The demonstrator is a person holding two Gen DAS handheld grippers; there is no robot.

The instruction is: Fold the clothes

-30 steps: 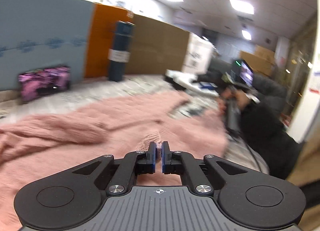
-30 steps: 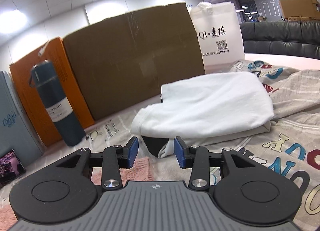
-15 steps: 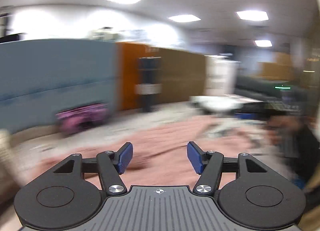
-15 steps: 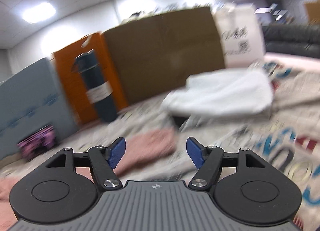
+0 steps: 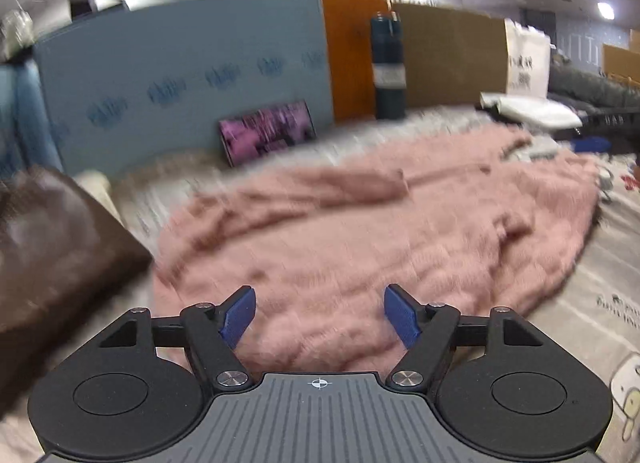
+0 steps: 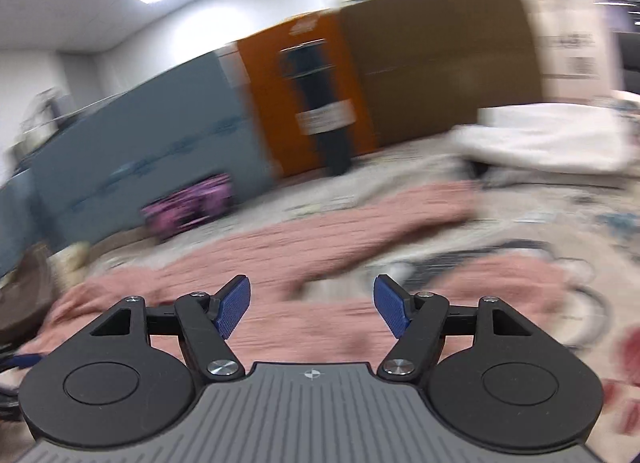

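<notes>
A fuzzy pink sweater [image 5: 380, 231] lies spread flat on the printed cloth, with a sleeve folded across its far side. It also shows in the right wrist view [image 6: 304, 259], blurred. My left gripper [image 5: 320, 313] is open and empty, just above the sweater's near edge. My right gripper [image 6: 312, 309] is open and empty over the sweater's near part. Both views are motion-blurred.
A brown garment [image 5: 48, 243] lies at the left. A folded white garment [image 6: 552, 139] lies at the back right. A dark blue bottle [image 5: 387, 67], a purple box [image 5: 266, 135], and blue, orange and brown boards line the back.
My left gripper was shut on the pink sweater and has opened and let it go. My right gripper opened wider. Both have swung left and pulled back over the sweater.
</notes>
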